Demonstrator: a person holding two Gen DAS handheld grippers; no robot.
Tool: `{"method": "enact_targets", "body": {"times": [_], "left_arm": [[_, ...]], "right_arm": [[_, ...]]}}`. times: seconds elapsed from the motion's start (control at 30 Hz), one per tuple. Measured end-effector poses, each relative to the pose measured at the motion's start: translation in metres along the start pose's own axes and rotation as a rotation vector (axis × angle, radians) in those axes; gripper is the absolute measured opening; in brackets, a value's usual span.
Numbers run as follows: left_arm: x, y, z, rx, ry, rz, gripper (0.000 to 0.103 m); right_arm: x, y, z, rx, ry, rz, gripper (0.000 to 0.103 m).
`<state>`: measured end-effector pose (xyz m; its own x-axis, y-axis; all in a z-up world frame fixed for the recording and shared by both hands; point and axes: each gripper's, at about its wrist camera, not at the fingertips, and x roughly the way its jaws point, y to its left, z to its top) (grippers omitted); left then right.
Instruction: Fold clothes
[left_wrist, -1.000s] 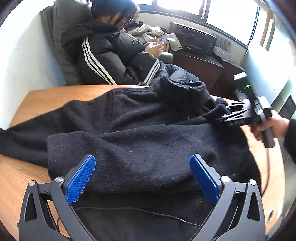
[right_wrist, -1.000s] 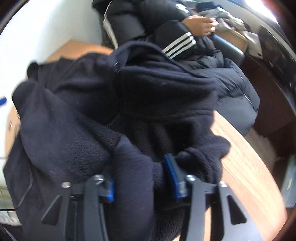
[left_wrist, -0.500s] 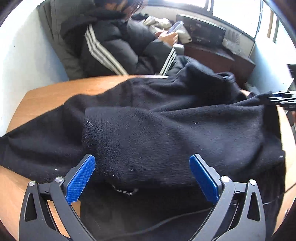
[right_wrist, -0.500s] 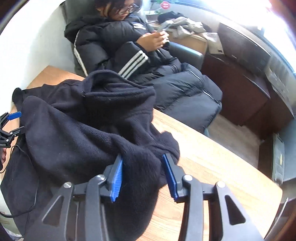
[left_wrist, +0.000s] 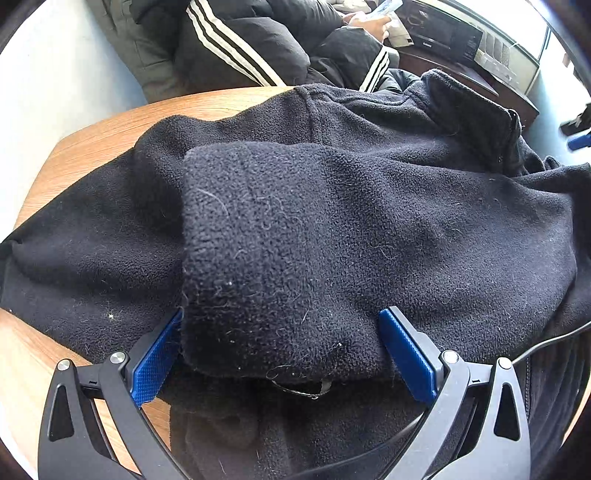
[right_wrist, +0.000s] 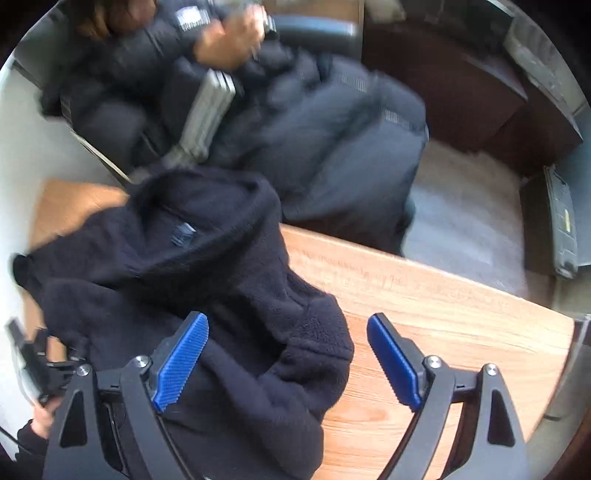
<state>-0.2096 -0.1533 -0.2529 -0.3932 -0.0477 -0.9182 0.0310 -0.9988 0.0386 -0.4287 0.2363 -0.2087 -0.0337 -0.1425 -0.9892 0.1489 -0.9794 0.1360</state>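
A black fleece jacket lies spread over the wooden table. One sleeve is folded across its body. My left gripper stands wide open low over the cuff end of that sleeve, which fills the gap between the blue pads. In the right wrist view the jacket is bunched at the table's corner, collar label up. My right gripper points down above it. Its jaws are opening, and a fold of fleece lies loose under the left finger without being pressed.
A person in a black striped puffer jacket sits just behind the table holding a phone. A black cable runs over the fleece at lower right. Bare table shows right of the jacket, with floor and dark cabinets beyond its edge.
My right gripper let go of the fleece fold, spread its jaws and swung away over the table corner. My left gripper sank closer onto the folded sleeve's cuff.
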Motion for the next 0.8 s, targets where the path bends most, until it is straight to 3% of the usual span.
{"method": "enact_targets", "body": {"times": [0.1,0.17,0.23,0.3,0.4,0.63,0.8], "left_arm": [[-0.001,0.0,-0.003,-0.002,-0.011,-0.004,0.103],[-0.001,0.0,-0.005,-0.003,-0.017,-0.005,0.103],[-0.002,0.0,-0.007,-0.001,-0.022,-0.01,0.103],[-0.002,0.0,-0.008,0.0,-0.027,-0.016,0.103],[-0.002,0.001,-0.01,-0.007,-0.03,-0.016,0.103],[-0.003,-0.001,-0.014,0.005,-0.041,-0.038,0.103],[-0.001,-0.006,-0.014,0.005,-0.05,-0.036,0.103]], "right_arm": [[0.041,-0.004,0.001,0.023,0.142,-0.114,0.091],[0.052,-0.011,-0.005,0.036,0.171,-0.154,0.091],[0.057,-0.017,-0.01,0.03,0.185,-0.177,0.084],[0.06,-0.022,-0.013,0.017,0.199,-0.189,0.038],[0.05,-0.029,-0.016,0.002,0.194,-0.192,0.024],[0.001,-0.056,-0.021,-0.001,0.14,-0.13,0.018],[0.028,-0.07,-0.023,0.023,0.127,-0.134,0.017]]}}
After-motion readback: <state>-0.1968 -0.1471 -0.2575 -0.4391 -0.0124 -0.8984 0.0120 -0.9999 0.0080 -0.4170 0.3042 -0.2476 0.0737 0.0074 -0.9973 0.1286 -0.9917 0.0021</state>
